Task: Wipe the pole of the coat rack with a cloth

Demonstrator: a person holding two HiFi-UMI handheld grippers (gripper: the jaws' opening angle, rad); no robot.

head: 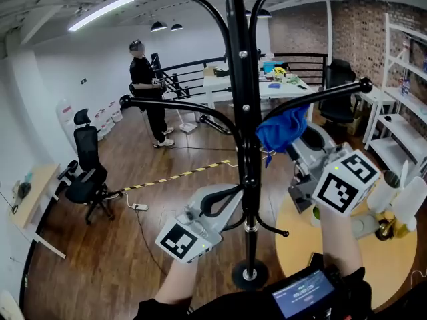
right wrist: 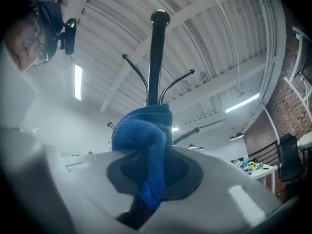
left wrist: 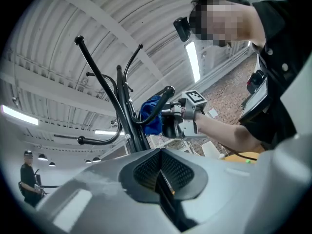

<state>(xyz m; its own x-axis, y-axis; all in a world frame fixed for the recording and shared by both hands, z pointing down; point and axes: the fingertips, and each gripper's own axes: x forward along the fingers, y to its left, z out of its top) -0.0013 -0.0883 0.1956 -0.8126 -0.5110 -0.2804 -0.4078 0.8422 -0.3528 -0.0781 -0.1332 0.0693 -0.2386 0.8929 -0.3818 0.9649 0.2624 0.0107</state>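
The black coat rack pole [head: 245, 145] rises through the middle of the head view, with curved hooks branching off it. My right gripper [head: 295, 145] is shut on a blue cloth [head: 281, 129], and the cloth is bunched against the pole's right side at about mid-height. In the right gripper view the cloth [right wrist: 142, 139] hangs out between the jaws of the gripper [right wrist: 146, 175], and the pole [right wrist: 157, 62] stands behind it. My left gripper [head: 223, 204] sits lower on the pole's left, by a looped hook [head: 215, 203]. Its jaws [left wrist: 158, 173] are shut with nothing visible between them.
The rack's round base [head: 249, 274] stands on a wooden floor. A round yellow table [head: 347, 262] with bottles is at the lower right. An office chair [head: 87, 175] stands left, and a person [head: 147, 89] stands far back by white tables [head: 267, 89]. Shelves [head: 400, 119] line the right wall.
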